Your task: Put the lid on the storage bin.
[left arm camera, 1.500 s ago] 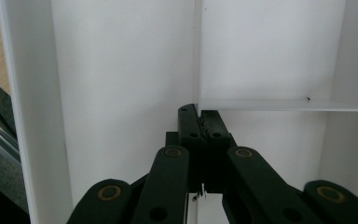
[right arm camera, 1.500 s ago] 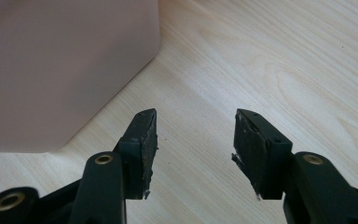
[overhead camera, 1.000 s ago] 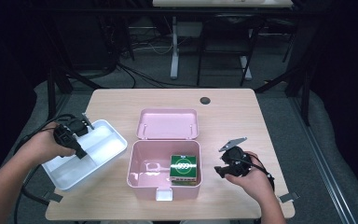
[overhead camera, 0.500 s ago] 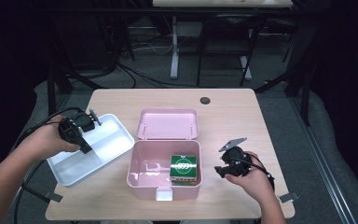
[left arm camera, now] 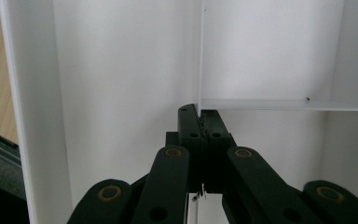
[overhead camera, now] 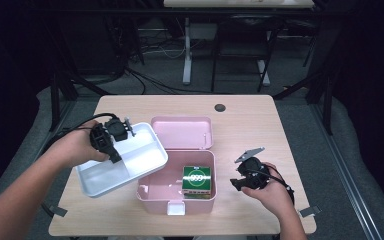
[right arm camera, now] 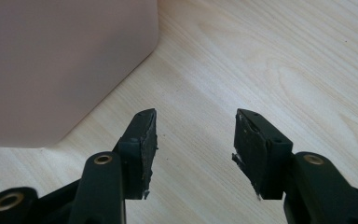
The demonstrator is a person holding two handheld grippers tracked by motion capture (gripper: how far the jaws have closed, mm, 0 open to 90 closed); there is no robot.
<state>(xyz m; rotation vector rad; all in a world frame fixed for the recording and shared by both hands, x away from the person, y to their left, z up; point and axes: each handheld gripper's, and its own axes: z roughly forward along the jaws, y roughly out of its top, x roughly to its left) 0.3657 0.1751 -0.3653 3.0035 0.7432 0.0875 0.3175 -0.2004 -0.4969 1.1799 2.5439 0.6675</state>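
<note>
A white divided tray (overhead camera: 135,162) hangs tilted above the table, and its right corner overlaps the left rim of the open pink box (overhead camera: 152,194). My left gripper (overhead camera: 115,156) is shut on the tray's thin inner divider (left arm camera: 200,56), with both jaws pressed flat against that wall. A green packet (overhead camera: 198,180) stands inside the box at its right side. To the right of the box, my right gripper (overhead camera: 235,184) is held low over the table. Its jaws stand open in the right gripper view (right arm camera: 196,135), with only wood between them and the box's pink wall (right arm camera: 60,70) close on the left.
The box's lid (overhead camera: 182,132) lies open flat behind it. A small black round cap (overhead camera: 220,107) sits near the table's far edge. Bare wood (overhead camera: 260,130) stretches right of the box. Dark stands and cables fill the floor beyond the table.
My left gripper has carried the white tray up and to the right, from the table's left side to over the box's left rim. The right gripper has stayed put.
</note>
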